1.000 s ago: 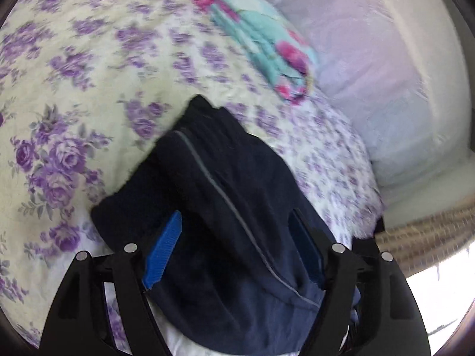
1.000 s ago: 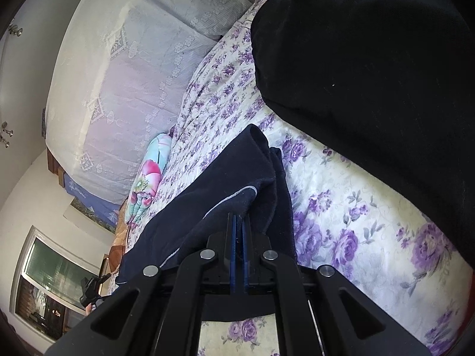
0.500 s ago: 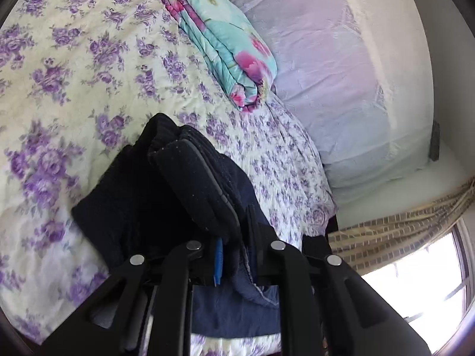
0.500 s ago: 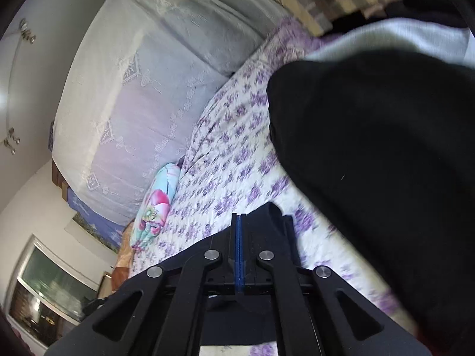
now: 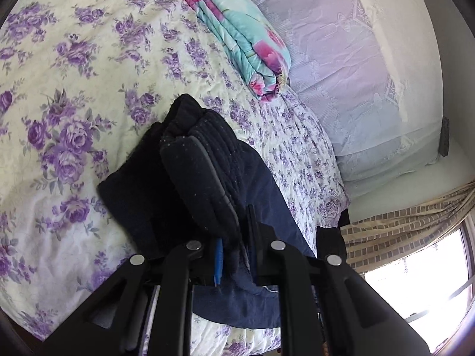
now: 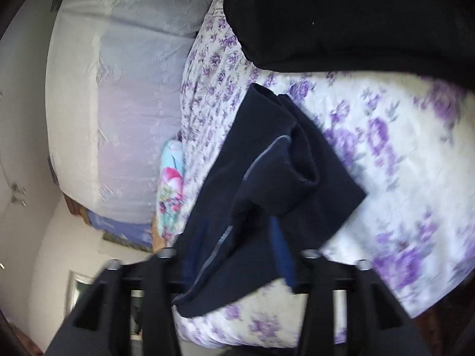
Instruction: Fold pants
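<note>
Dark navy pants [image 5: 207, 178] with a thin grey side stripe lie bunched and partly folded on the purple-flowered bedspread [image 5: 74, 59]. My left gripper [image 5: 234, 237] is shut on a thick fold at their near end, with one blue pad just showing beside the cloth. In the blurred right wrist view the pants [image 6: 267, 163] run from between the fingers out across the bedspread [image 6: 386, 148]. My right gripper [image 6: 234, 246] has its jaws opening. Cloth lies loosely between them, and the blue pads stand apart from it.
A folded teal and pink quilt [image 5: 243, 44] lies beyond the pants, also seen as the quilt [image 6: 172, 184]. A lilac lace-covered bolster [image 5: 356, 74] lines the bed's far side. A checked curtain [image 5: 400, 231] and a bright window [image 5: 421, 290] are at right. A large black shape [image 6: 356, 14] fills the upper right.
The left gripper closed on the pants' fold and drew it up slightly. The right gripper, shut on the pants before, has opened and rolled, and the cloth now lies loose between its fingers.
</note>
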Motion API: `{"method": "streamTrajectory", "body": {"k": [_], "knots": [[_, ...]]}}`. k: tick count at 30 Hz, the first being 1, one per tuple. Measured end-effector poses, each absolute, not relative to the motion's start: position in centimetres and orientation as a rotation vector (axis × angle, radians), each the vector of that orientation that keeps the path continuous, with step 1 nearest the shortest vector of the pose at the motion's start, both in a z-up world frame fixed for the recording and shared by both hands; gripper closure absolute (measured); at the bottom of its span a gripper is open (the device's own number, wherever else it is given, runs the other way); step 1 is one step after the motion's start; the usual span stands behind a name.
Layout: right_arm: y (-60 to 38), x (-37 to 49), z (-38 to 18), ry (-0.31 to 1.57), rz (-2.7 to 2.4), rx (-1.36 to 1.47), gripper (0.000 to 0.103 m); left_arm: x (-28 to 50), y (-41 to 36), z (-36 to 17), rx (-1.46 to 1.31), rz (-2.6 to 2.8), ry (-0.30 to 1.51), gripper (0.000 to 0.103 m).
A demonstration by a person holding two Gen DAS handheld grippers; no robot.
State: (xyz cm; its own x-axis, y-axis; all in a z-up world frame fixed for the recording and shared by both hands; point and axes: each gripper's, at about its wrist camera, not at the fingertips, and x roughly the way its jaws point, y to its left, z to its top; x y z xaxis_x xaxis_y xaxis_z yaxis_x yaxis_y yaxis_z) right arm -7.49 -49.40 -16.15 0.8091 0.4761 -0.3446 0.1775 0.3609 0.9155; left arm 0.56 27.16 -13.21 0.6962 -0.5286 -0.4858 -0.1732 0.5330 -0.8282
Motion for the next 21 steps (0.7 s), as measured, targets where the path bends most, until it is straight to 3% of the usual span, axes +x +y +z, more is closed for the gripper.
{"method": "streamTrajectory", "body": {"k": [2,4,10,12,14,15,16,21], "knots": [[-48.7,-6.6,-15.8,0.630,0.240,1.253,0.048,0.6,27.3,-13.6,-1.023,-0.238,0.807,0.091],[-47.9,-5.4,-16.0,0.696,0.189,1.293,0.038,0.8,27.5,-13.9,-1.040,-0.241,0.809,0.091],[-47.4,-3.7,-18.0,0.774,0.001,1.402,0.039,0.9,27.9,-14.5,-1.055,-0.265,0.809,0.091],[-47.5,-2.7,-18.1,0.764,-0.025,1.392,0.047,1.0,28.1,-14.8,-1.062,-0.275,0.808,0.091],[-47.4,-1.8,-18.5,0.773,-0.024,1.387,0.064,1.0,28.3,-15.0,-1.071,-0.284,0.810,0.091],[-47.2,-1.2,-18.7,0.784,-0.001,1.362,0.083,1.0,28.3,-15.1,-1.075,-0.288,0.812,0.091],[-47.1,-0.8,-19.1,0.796,-0.006,1.330,0.091,1.1,28.5,-15.3,-1.079,-0.292,0.814,0.091],[-47.0,-1.9,-18.6,0.758,0.026,1.307,0.097,1.4,28.7,-16.0,-1.101,-0.295,0.829,0.091]]}}
